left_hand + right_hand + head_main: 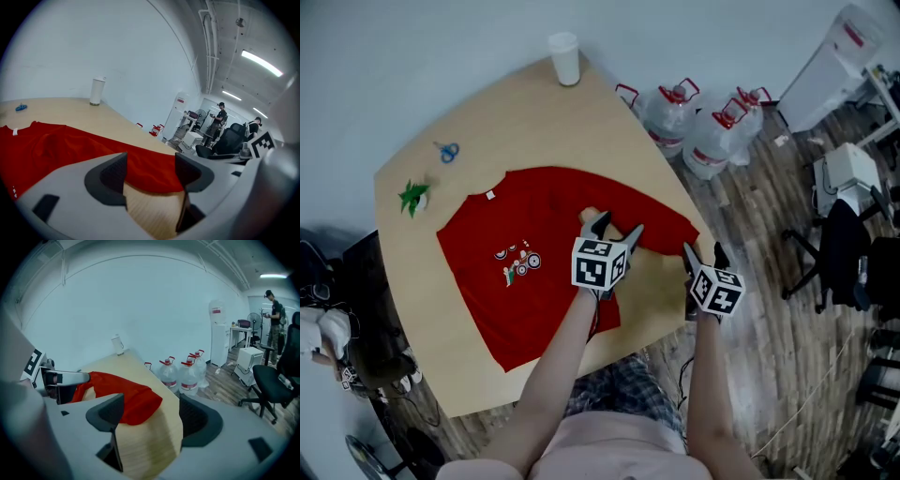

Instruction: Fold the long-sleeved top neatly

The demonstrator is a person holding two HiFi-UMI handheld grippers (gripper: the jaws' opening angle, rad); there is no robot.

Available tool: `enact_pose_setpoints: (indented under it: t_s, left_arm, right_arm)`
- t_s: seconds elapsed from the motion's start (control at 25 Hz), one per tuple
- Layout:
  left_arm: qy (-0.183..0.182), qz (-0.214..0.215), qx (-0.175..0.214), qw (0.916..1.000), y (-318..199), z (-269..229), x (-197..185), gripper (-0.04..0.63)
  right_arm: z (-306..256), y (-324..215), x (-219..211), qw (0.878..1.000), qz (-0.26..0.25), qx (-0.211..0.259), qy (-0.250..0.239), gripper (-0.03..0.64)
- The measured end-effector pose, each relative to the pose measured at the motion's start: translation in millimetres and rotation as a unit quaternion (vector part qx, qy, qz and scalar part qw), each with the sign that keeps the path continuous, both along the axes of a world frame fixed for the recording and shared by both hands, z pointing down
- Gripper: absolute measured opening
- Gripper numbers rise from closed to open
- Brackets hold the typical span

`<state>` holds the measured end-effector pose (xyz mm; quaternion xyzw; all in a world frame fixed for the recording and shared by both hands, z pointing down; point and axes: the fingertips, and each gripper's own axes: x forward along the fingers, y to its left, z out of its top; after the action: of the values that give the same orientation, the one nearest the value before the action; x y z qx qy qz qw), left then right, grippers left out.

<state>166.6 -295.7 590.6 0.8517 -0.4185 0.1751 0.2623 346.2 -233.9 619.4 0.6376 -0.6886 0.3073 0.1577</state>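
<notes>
Hovering left gripper (612,228) and right gripper (703,251), both released and empty, at the sleeve (664,221) of the red top (525,281) spread mid-frame on the table (487,122), risking a shallow pinch slipping and bunching the fold.

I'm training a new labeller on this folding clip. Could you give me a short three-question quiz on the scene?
1. True or false: the white cup stands on the table, clear of the red top.
2. What stands on the floor beside the table? A. water bottles B. paint tins C. flower pots
3. Which is nearer the sleeve end at the table's edge: the left gripper or the right gripper?
Key: 1 true; 2 A; 3 the right gripper.
</notes>
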Motion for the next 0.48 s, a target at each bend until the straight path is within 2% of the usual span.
enact_pose_setpoints:
  t_s: [0.24, 0.48]
  left_arm:
    - [0.000, 0.009, -0.015, 0.9998, 14, 14, 15, 0.310]
    - [-0.005, 0.003, -0.017, 0.9998, 18, 14, 13, 0.310]
  right_arm:
    - [19, 6, 0, 1.000, 0.002, -0.029, 0.003, 0.324]
    - [26, -3, -14, 0.999, -0.008, -0.048, -0.002, 0.253]
